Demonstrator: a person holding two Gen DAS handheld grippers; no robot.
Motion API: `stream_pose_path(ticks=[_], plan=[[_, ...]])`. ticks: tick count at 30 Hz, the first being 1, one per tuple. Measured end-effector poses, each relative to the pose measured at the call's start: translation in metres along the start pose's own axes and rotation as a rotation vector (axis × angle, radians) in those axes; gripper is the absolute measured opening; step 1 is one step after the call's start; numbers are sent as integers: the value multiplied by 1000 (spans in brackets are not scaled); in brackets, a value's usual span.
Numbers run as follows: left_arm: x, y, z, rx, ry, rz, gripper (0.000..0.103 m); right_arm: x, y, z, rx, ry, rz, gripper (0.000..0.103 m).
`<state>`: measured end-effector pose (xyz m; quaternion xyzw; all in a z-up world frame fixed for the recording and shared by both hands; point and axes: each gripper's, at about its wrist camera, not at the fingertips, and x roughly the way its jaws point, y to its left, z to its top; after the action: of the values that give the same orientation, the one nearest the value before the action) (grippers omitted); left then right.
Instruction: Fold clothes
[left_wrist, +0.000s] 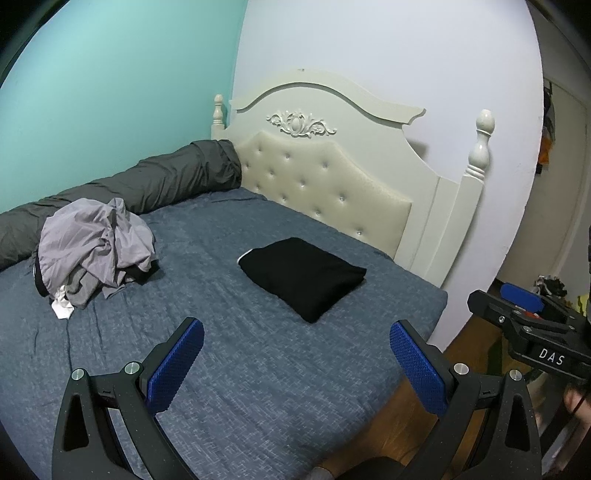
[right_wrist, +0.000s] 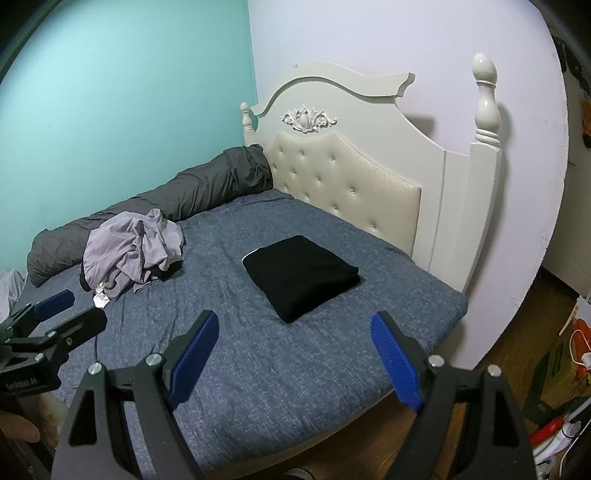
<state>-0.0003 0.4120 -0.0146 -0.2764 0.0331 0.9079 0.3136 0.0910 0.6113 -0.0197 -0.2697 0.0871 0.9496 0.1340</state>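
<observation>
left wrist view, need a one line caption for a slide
Open left gripper hovers over the bed, a folded black garment ahead and a pile of unfolded clothes to its left.

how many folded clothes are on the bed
1: the folded black garment lies mid-bed on the blue bedspread. The crumpled lilac-grey clothes pile near the turquoise wall is unfolded and may hide more.

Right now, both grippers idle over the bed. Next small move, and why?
Probably reach the left gripper toward the crumpled pile of clothes by the grey bolster. The black garment already lies folded on the blue bedspread, the pile is still unfolded, and both the left and the right gripper are open and empty.
</observation>
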Motion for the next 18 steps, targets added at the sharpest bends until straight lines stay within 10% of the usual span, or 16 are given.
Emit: stream_pose_path(ticks=[18], plan=[[5,-2,-3,-4,19,-7,103,3,-1,-1,-2,7,4,85]])
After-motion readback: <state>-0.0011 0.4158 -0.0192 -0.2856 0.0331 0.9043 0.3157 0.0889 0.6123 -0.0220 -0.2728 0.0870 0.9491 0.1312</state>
